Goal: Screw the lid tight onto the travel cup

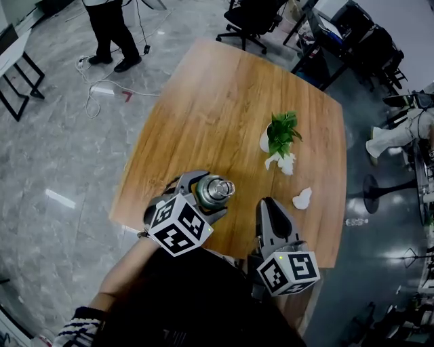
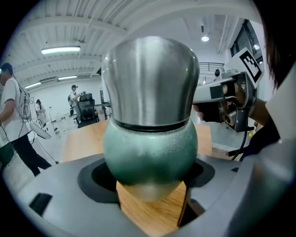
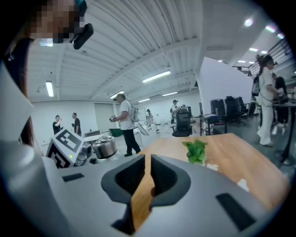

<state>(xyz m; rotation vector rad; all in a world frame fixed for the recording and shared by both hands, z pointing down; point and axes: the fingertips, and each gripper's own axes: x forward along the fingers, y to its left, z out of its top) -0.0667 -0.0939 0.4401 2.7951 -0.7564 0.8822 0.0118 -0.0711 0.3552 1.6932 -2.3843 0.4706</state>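
Note:
The travel cup point(image 1: 218, 190) has a green body point(image 2: 150, 152) and a steel lid point(image 2: 150, 78) sitting on top. It stands upright near the front edge of the wooden table point(image 1: 203, 108). My left gripper point(image 1: 209, 188) is shut on the cup's green body, one jaw on each side. My right gripper point(image 1: 266, 205) hovers a short way to the cup's right, apart from it. Its jaws are nearly together with only a thin slit and nothing between them point(image 3: 144, 176). In the right gripper view the cup's lid point(image 3: 104, 147) shows at the left.
A small potted plant point(image 1: 281, 135) stands mid-table on the right, with crumpled white paper point(image 1: 302, 198) beside it. Office chairs point(image 1: 251, 20) and a standing person point(image 1: 112, 30) are beyond the table's far side, with cables on the floor.

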